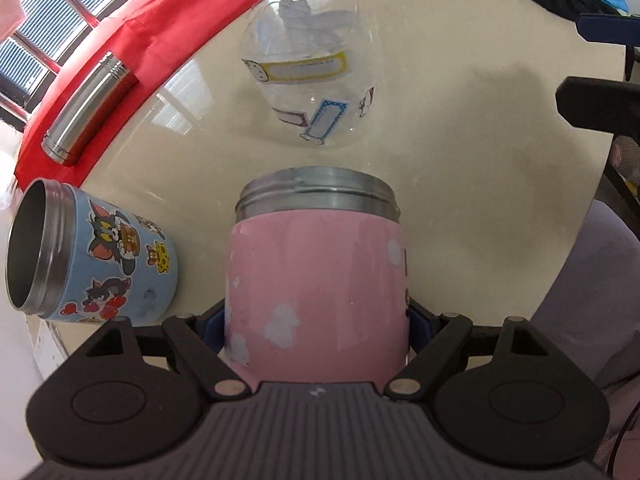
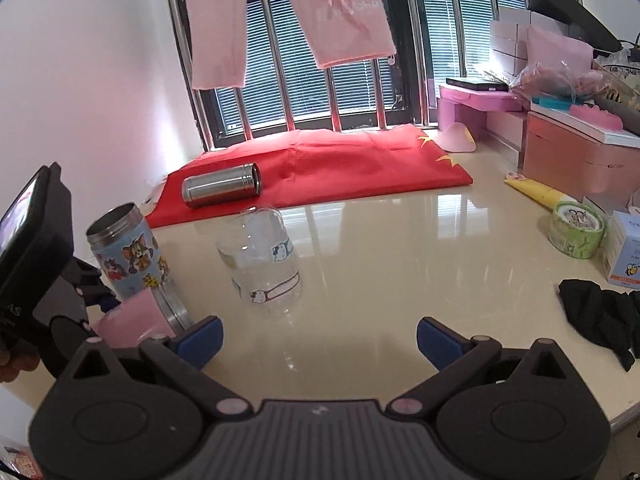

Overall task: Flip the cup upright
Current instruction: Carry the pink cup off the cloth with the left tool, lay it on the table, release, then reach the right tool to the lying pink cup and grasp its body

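My left gripper [image 1: 317, 320] is shut on a pink cup [image 1: 316, 276] with a steel threaded rim; the cup lies along the fingers with its mouth pointing away from the camera. In the right wrist view the pink cup [image 2: 136, 318] is tilted low at the left, held above the table. My right gripper [image 2: 320, 340] is open and empty over the cream table [image 2: 400, 248]. A clear plastic cup [image 1: 308, 76] with stickers stands mouth-down ahead; it also shows in the right wrist view [image 2: 262, 256].
A blue cartoon cup [image 2: 126, 252] stands upright at the left, also in the left wrist view [image 1: 92, 256]. A steel flask [image 2: 222, 185] lies on a red cloth [image 2: 340, 168]. A black cloth [image 2: 600, 316], tape roll [image 2: 576, 230] and boxes [image 2: 580, 156] are at the right.
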`<action>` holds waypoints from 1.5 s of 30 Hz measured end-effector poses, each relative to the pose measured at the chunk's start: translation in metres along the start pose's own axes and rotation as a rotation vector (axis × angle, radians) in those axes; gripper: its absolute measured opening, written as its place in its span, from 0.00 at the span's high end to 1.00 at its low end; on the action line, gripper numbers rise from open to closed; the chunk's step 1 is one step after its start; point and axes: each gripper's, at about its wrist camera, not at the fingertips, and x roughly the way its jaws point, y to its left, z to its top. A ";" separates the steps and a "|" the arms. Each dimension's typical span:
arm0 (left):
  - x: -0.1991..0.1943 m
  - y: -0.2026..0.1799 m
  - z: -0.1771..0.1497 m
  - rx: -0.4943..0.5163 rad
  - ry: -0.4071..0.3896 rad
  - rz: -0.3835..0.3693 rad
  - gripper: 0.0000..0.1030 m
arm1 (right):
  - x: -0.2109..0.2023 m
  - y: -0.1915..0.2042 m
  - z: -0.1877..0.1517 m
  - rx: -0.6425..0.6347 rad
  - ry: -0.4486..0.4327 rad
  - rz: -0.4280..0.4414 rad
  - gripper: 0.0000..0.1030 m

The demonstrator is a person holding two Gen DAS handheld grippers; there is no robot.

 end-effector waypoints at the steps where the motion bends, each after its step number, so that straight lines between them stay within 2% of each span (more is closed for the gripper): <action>1: -0.005 -0.001 -0.004 -0.010 -0.026 0.006 0.15 | 0.000 0.001 0.000 -0.003 -0.001 0.001 0.00; 4: -0.038 0.001 -0.017 -0.048 -0.144 0.026 0.00 | -0.003 0.010 0.000 -0.026 0.000 0.009 0.00; 7: -0.071 0.006 -0.036 -0.095 -0.233 0.022 0.00 | -0.004 0.023 0.003 -0.056 0.001 0.022 0.00; 10: -0.095 0.013 -0.061 -0.143 -0.302 0.058 0.00 | -0.006 0.041 0.004 -0.087 0.004 0.032 0.00; 16: -0.117 0.033 -0.115 -0.284 -0.397 0.084 0.00 | -0.005 0.084 -0.001 -0.148 0.032 0.058 0.00; 25: -0.108 0.066 -0.170 -0.421 -0.442 0.075 0.00 | -0.002 0.148 -0.004 -0.240 0.065 0.067 0.00; 28: -0.104 0.077 -0.179 -0.459 -0.456 0.066 0.00 | 0.003 0.161 0.000 -0.229 0.083 0.063 0.00; 33: -0.098 0.088 -0.191 -0.505 -0.470 0.100 0.00 | 0.030 0.175 0.020 -0.067 0.145 0.066 0.00; 40: -0.093 0.102 -0.206 -0.560 -0.472 0.101 0.00 | 0.084 0.200 0.030 0.075 0.227 0.036 0.00; 45: -0.090 0.112 -0.213 -0.580 -0.470 0.093 0.00 | 0.119 0.202 0.032 0.190 0.304 0.003 0.02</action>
